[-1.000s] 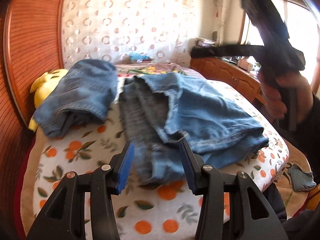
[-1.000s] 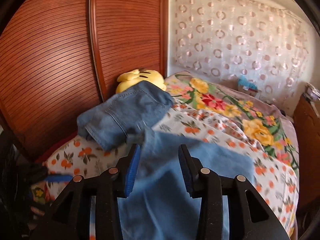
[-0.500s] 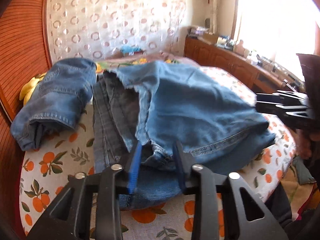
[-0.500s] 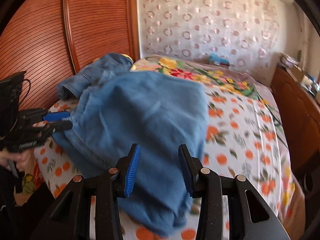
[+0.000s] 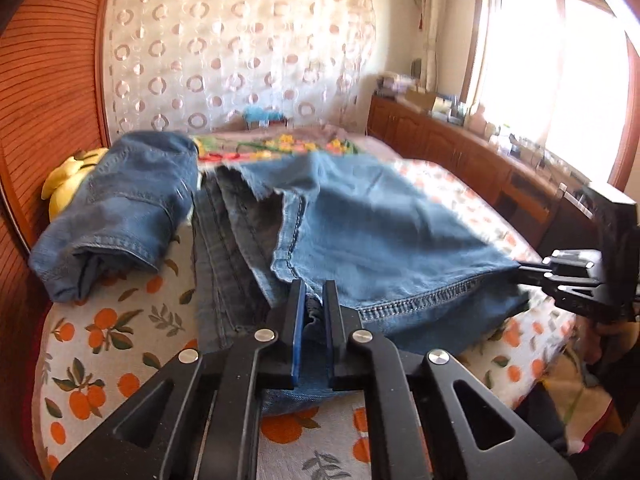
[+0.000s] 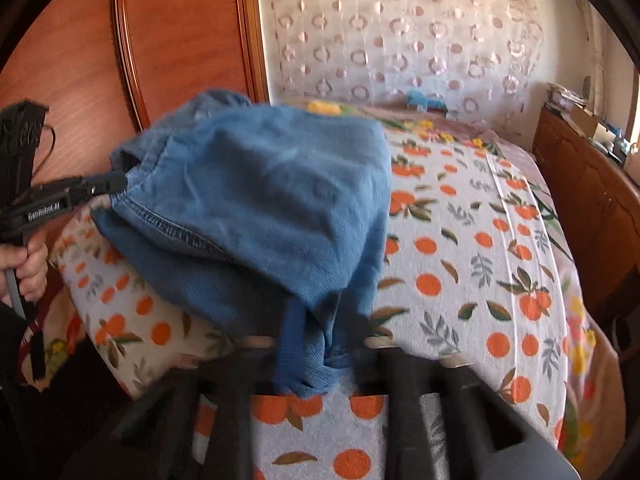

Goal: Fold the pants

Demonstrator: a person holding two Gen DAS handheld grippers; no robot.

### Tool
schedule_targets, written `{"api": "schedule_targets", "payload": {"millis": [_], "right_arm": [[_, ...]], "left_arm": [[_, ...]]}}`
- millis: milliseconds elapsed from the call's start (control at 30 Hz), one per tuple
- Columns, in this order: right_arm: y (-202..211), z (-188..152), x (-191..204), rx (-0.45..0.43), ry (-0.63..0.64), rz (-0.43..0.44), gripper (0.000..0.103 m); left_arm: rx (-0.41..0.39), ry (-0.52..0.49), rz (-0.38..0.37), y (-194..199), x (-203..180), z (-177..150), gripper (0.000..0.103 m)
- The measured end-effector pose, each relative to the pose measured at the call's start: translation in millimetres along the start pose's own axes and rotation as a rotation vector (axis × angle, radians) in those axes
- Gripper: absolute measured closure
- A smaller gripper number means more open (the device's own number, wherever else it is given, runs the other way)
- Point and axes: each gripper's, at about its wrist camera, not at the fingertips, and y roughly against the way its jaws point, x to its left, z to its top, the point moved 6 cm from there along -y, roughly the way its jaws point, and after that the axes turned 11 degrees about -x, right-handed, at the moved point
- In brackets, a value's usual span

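My left claw was closing and pinched the near edge of the blue pants. My right claw pinched another corner of them. The pants lay on the bed, beside some folded jeans.

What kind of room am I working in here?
Most likely a home bedroom: a bed under an orange-fruit-print white bedspread, a white curtain with ring patterns behind it, and a long brown wooden cabinet cluttered with small items beneath a sunny window.
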Motion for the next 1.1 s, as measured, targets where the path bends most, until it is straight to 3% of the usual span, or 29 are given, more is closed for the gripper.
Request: {"api": "schedule_targets", "payload": {"millis": [133, 300, 400, 600, 833, 900, 967, 1100], "right_arm": [[24, -1, -5, -0.066, -0.055, 0.053, 0.100], [28, -25, -3, -0.024, -0.055, 0.064, 0.101], [27, -38, -15, 0.010, -0.092, 0.057, 0.101], [38, -31, -30, -0.013, -0.105, 0.036, 0.101], [47, -16, -21, -0.046, -0.073, 0.020, 0.099], [42, -9, -16, -0.052, -0.062, 0.016, 0.093], [34, -4, -10, -0.060, -0.053, 0.011, 0.088], [13, 5, -1, -0.068, -0.052, 0.019, 0.065]], "left_arm": [[-0.036, 0.036, -0.019, 25, 0, 5, 0.094], [0.056, 0.003, 0.041, 21, 3, -30, 0.094], [0.091, 0.033, 0.046, 14, 10, -42, 0.094], [0.067, -0.005, 0.086, 18, 15, -29, 0.079], [0.043, -0.045, 0.096, 17, 17, -13, 0.062], [0.033, -0.052, 0.095, 15, 17, -8, 0.054], [0.027, -0.063, 0.092, 12, 15, -2, 0.053], [0.031, -0.093, 0.093, 0, 11, 6, 0.053]]}}
